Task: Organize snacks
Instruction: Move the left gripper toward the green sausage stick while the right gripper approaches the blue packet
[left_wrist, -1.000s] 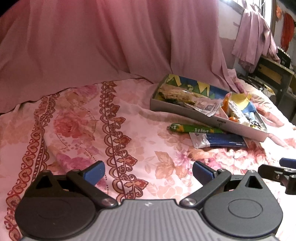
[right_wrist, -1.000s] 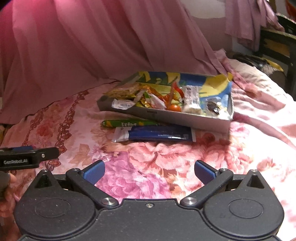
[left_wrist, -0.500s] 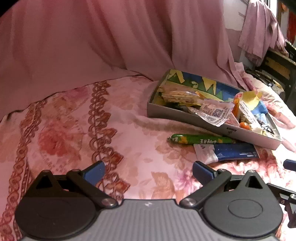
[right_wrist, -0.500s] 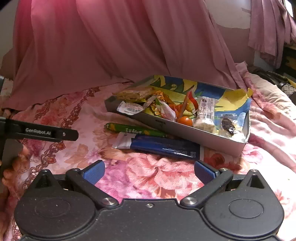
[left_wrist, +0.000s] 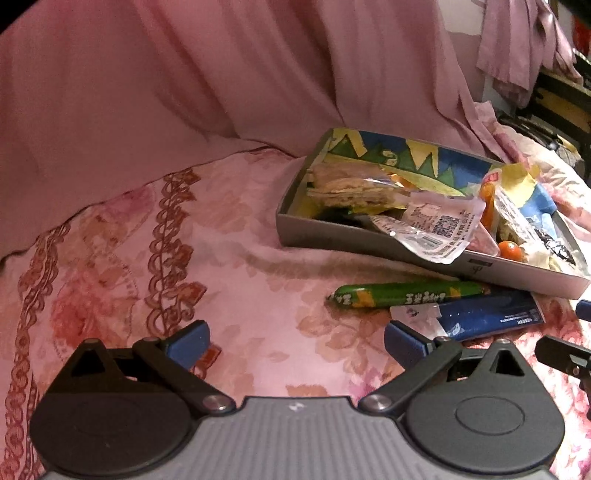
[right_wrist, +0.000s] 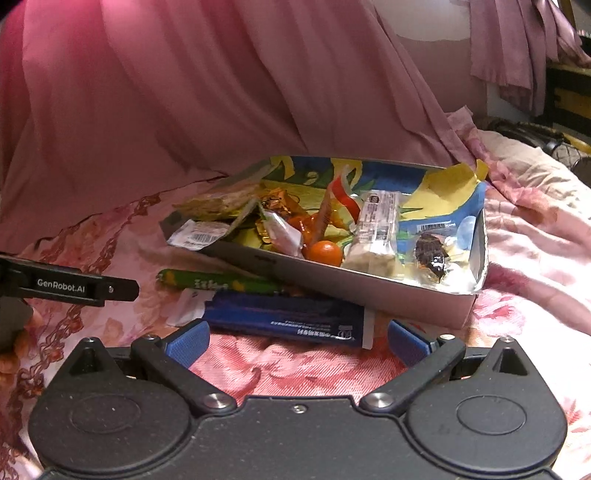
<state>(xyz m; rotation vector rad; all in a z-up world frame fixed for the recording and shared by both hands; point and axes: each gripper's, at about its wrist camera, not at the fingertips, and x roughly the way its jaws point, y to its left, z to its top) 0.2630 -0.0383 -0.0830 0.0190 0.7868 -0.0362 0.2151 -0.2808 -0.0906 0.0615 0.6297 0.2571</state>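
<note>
1. Right gripper hangs low over the flowered bedspread, blue pads spread wide, nothing between them.
2. Left gripper is just the same: jaws wide apart, empty, above the pink cloth.
3. The snack tray sits at twelve o'clock from the right gripper, crammed with wrappers; from the left gripper it lies out at two o'clock.
4. Two snacks lie outside it, against its near wall: a green stick pack, and a blue flat pack just nearer, touching it or nearly so.
5. Hard to read: most wrappers in the tray overlap, so I can't sort them. A small orange ball and a white bar stand out.
6. Only the right view shows the dark wrapped piece clearly; in the left view it is squeezed against the picture's edge.
7. Only the left view shows the clear pouch with a square code drooping over the tray's near wall.
8. The right view catches the left gripper's black finger at nine o'clock, with a hand partly cut off behind it.
</note>
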